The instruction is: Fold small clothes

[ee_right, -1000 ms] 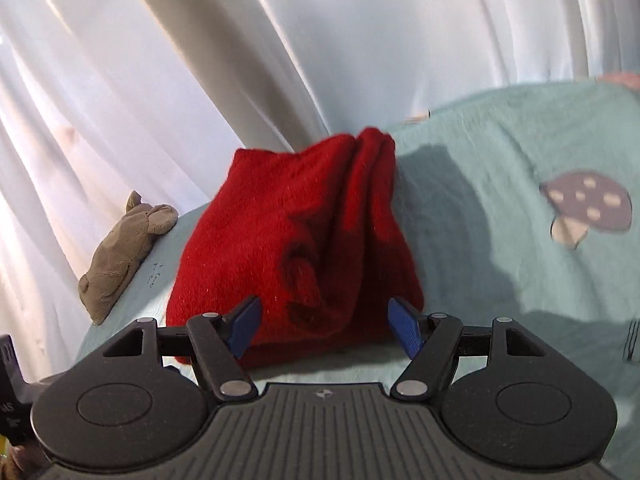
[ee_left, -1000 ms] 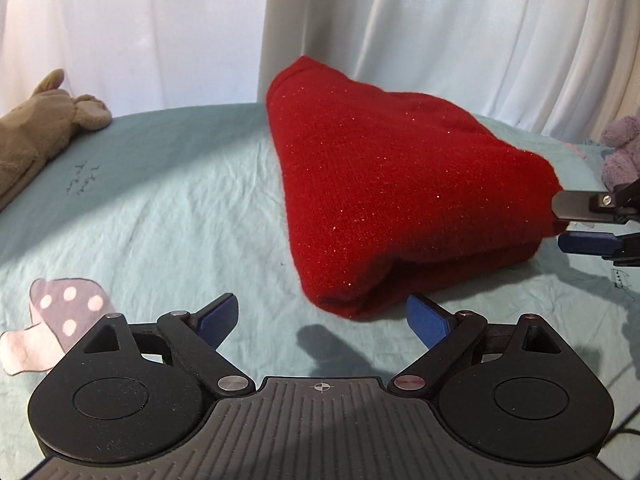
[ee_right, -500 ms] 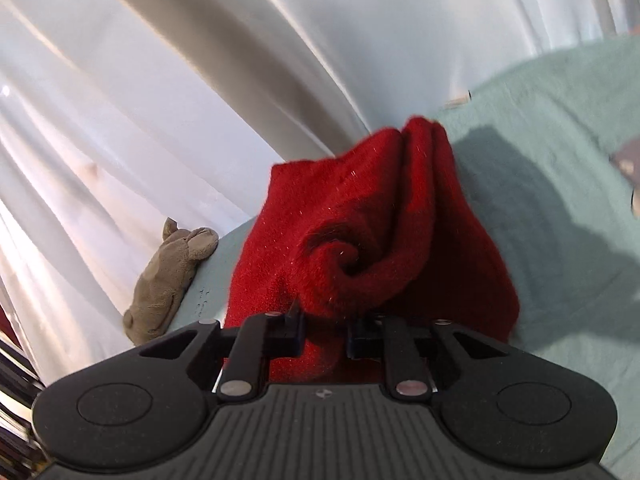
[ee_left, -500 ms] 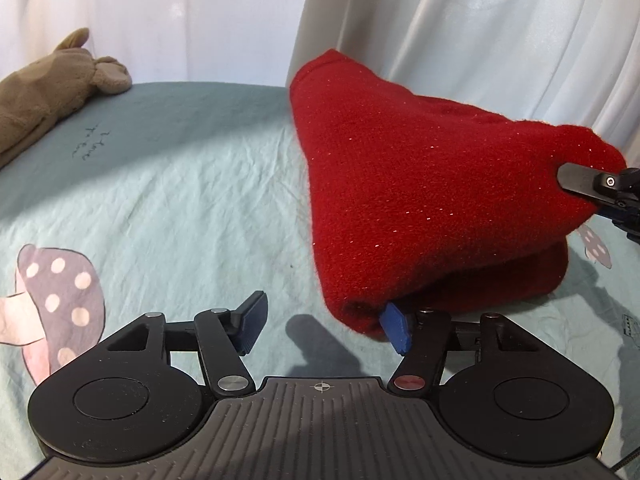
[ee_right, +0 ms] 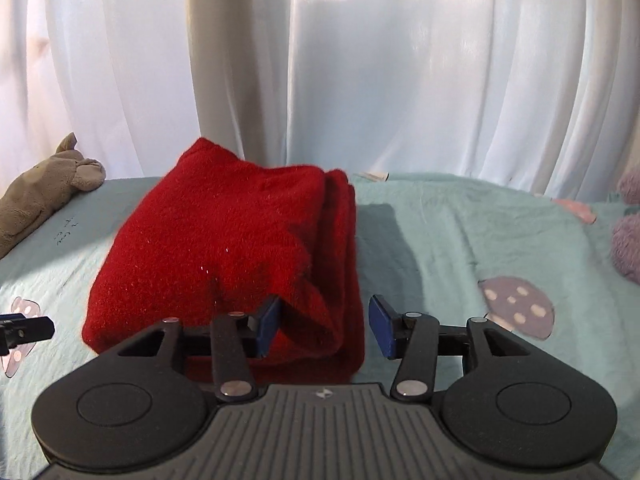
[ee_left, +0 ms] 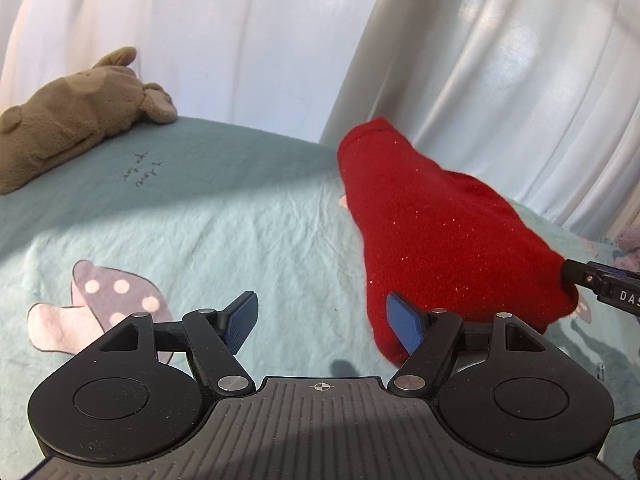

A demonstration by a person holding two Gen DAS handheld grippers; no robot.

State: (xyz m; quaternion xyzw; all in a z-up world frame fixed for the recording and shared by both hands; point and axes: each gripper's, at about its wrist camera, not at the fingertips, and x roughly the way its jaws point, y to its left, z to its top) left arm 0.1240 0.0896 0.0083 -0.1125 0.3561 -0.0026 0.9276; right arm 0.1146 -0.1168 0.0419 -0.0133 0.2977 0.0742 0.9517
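**Two grippers opening at the near end of a folded red garment**

One red knit garment [ee_right: 224, 248] lies folded into a thick bundle on a pale teal sheet [ee_right: 440, 240] printed with spotted mushrooms. Its fabric is fuzzy and flecked with tiny glints. From the right wrist view its top face is broad and smooth, and the stacked layers show as ridges along its right edge, which runs away from the camera.

The right gripper [ee_right: 324, 326] has its blue-padded jaws partly apart and opening. The near right corner of the bundle sits in the gap: the left pad touches or lies just against the cloth, while the right pad stands clear of it over bare sheet. Nothing is pinched.

The left gripper [ee_left: 324, 322] is wider apart and also opening. The gap between its pads shows only sheet. The red bundle [ee_left: 448, 240] lies to the right of it and stretches forward; the right pad sits in front of the bundle's near end, and whether it touches the cloth I cannot tell. The other gripper's black finger tip reaches the bundle from the far right edge of this view.

A brown plush toy [ee_left: 72, 120] lies well ahead and to the left of both grippers, by the white curtain [ee_right: 400, 80]. A purple plush [ee_right: 630, 240] sits off to the right of the right gripper.
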